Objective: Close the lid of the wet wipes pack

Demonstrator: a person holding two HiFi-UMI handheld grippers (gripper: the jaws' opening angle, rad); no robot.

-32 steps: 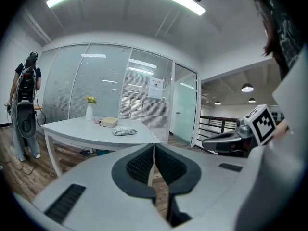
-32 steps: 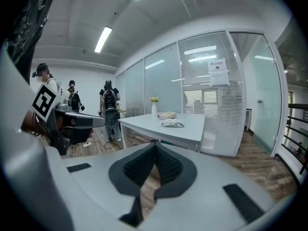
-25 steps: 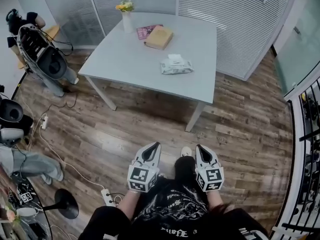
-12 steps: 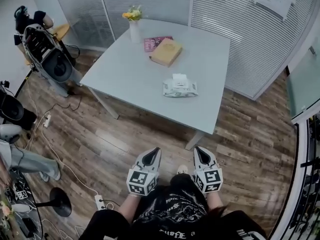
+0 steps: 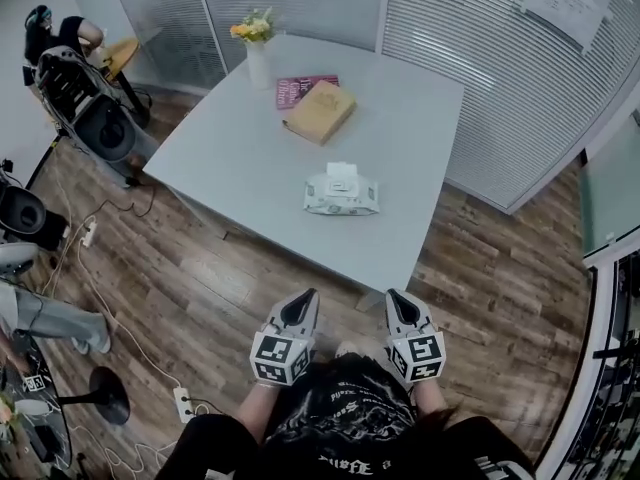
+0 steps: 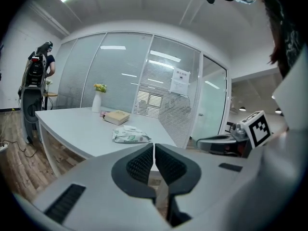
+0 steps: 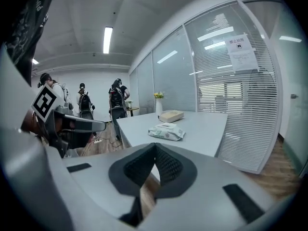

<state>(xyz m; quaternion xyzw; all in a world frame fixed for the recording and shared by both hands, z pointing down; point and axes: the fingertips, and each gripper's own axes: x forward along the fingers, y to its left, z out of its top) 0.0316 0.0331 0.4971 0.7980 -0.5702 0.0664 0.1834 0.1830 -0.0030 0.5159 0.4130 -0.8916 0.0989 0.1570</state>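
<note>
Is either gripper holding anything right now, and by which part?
Nothing is held. The left gripper and right gripper are shut and empty; the wet wipes pack lies untouched on the table.

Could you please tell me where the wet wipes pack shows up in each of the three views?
Head view: wet wipes pack just above centre, on the grey table.
Left gripper view: pack left of centre, just above the jaws.
Right gripper view: pack near centre, just above the jaws.
Shared landmark: the tan book lying just beyond the pack.
</note>
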